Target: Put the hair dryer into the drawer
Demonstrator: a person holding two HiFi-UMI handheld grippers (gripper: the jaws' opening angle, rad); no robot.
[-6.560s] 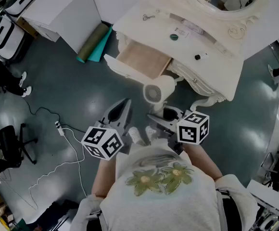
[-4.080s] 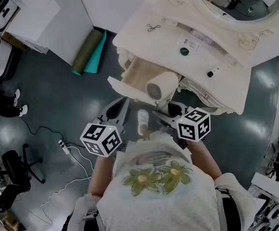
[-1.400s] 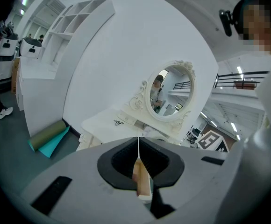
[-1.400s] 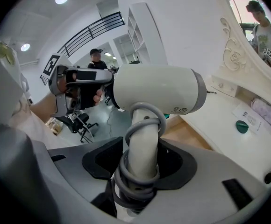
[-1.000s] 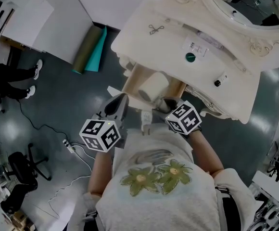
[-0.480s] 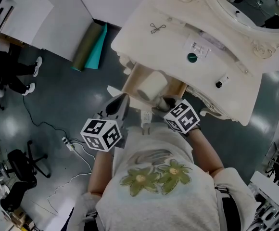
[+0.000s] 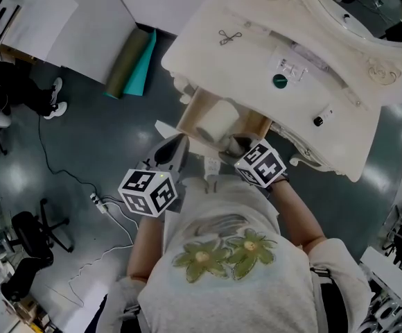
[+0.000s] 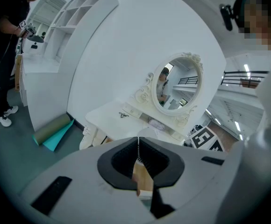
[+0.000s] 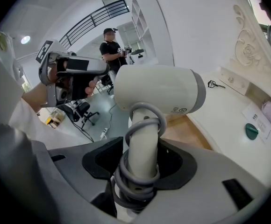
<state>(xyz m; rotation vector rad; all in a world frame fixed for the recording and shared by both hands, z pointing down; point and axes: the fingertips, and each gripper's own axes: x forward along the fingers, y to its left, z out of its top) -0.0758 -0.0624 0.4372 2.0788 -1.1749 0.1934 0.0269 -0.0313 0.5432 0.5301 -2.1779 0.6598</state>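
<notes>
The right gripper's (image 9: 142, 169) fingers (image 9: 180, 167) are clamped on the upright handle of the white hair dryer (image 9: 159, 90). Its grey cord (image 9: 134, 186) is wound in loops round that handle. The barrel lies crosswise above, with its grey band toward 3 o'clock. Under the barrel, at 4 o'clock, the drawer's wooden bottom (image 9: 187, 130) shows. The white worktop (image 9: 219, 111) runs from 3 to 5 o'clock and carries a round green object (image 9: 251, 130) and small scissors (image 9: 213, 84). At 10 o'clock a hand holds the left gripper (image 9: 100, 69).
</notes>
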